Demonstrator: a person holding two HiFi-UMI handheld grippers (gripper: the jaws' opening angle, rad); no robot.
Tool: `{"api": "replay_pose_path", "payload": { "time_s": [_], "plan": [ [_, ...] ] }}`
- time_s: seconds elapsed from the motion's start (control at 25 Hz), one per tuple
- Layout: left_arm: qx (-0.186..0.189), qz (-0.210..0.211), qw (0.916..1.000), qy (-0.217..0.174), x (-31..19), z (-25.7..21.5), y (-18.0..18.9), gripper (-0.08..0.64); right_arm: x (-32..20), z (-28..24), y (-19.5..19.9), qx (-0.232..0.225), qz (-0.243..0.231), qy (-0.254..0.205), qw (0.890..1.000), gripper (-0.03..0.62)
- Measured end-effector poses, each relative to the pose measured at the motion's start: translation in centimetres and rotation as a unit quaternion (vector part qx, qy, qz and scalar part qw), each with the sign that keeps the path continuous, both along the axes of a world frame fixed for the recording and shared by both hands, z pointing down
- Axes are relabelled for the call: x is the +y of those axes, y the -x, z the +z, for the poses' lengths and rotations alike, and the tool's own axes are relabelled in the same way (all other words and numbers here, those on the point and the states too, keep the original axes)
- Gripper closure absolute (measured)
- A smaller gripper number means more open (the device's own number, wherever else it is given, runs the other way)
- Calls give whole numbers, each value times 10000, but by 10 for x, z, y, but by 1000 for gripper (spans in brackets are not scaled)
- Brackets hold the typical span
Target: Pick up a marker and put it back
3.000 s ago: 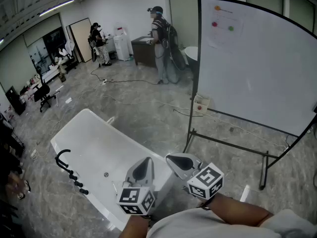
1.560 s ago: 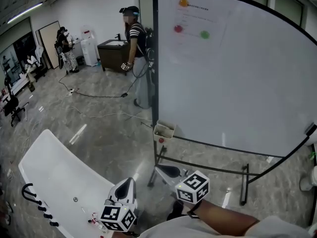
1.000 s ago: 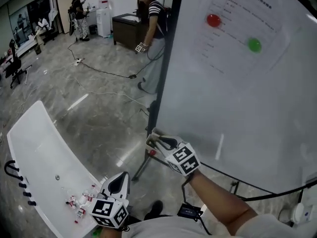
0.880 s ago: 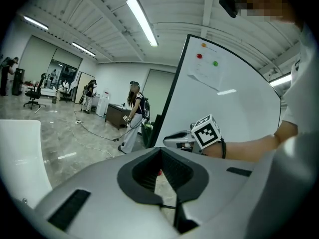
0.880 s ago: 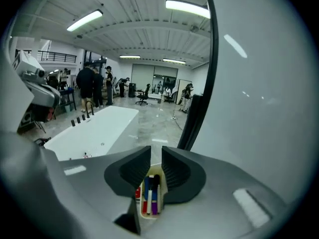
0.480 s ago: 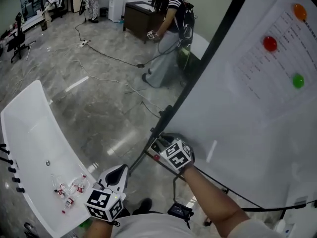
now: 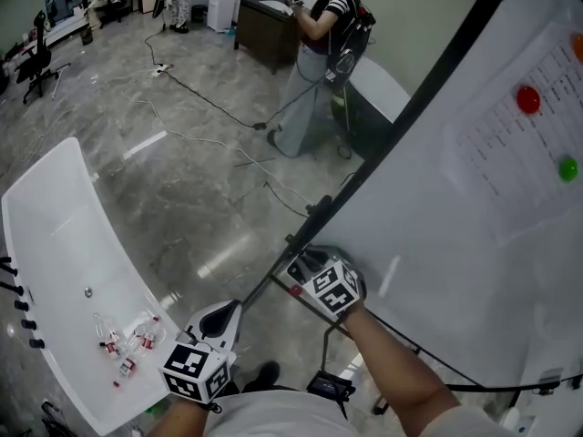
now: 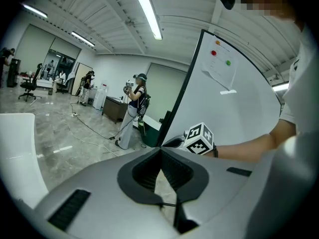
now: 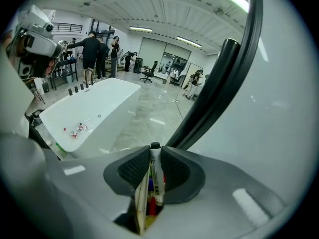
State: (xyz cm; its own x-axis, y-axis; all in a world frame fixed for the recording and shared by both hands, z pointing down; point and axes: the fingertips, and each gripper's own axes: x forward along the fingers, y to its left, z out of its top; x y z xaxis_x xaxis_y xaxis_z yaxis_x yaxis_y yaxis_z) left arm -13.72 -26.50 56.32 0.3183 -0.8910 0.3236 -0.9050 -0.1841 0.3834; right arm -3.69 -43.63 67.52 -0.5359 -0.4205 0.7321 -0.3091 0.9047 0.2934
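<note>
Two things have changed in the last few seconds. We have walked up to the whiteboard, which was well away before. Our right gripper has also gone out to the board's left edge, and it has stayed there for the last second.

Now the right tongs are clenched on a marker with a black cap and a white body. The marker stands cap-up between the two pads. Its lower end seems to sit among red and blue markers in the holder on the board's edge. We think the pick-up is just starting, because the marker looks gripped but not yet lifted. Lifting it out comes next, and then putting it back.

Our left gripper hangs low by our body. Its tongs are pressed together with nothing between them.

As for writing, the marker has dark print along its side, but we cannot read it. The sheet on the board has lines of small print, too tiny to read. A red magnet and a green magnet sit on it. The cubes on both grippers show only black-and-white squares, with no words.
</note>
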Motion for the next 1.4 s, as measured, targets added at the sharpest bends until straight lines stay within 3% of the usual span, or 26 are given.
{"api": "replay_pose_path", "payload": {
  "time_s": [0.2, 0.48, 0.64, 0.84, 1.16, 1.4],
  "plan": [
    [-86, 78, 9999, 3, -2, 1, -4, 558, -1, -15, -1, -231, 53, -344, 9991, 524],
    [-115, 267, 9995, -127, 15, -27, -28, 558, 22, -85, -29, -1190, 449, -594, 9901, 525],
    [-243, 561, 9977, -285, 9, -37, -44, 558, 31, -133, -45, -2003, 798, -872, 9726, 525],
    [-355, 884, 9937, -583, 5, -63, -70, 558, 51, -186, -72, -3075, 1303, -685, 9401, 525],
    [-491, 1129, 9843, -1263, -5, -111, -101, 558, 102, -238, -93, -3731, 1457, -764, 9131, 525],
    [-524, 1254, 9792, -1504, -12, -132, -109, 558, 118, -257, -103, -4071, 1695, -706, 8947, 525]
  ]
}}
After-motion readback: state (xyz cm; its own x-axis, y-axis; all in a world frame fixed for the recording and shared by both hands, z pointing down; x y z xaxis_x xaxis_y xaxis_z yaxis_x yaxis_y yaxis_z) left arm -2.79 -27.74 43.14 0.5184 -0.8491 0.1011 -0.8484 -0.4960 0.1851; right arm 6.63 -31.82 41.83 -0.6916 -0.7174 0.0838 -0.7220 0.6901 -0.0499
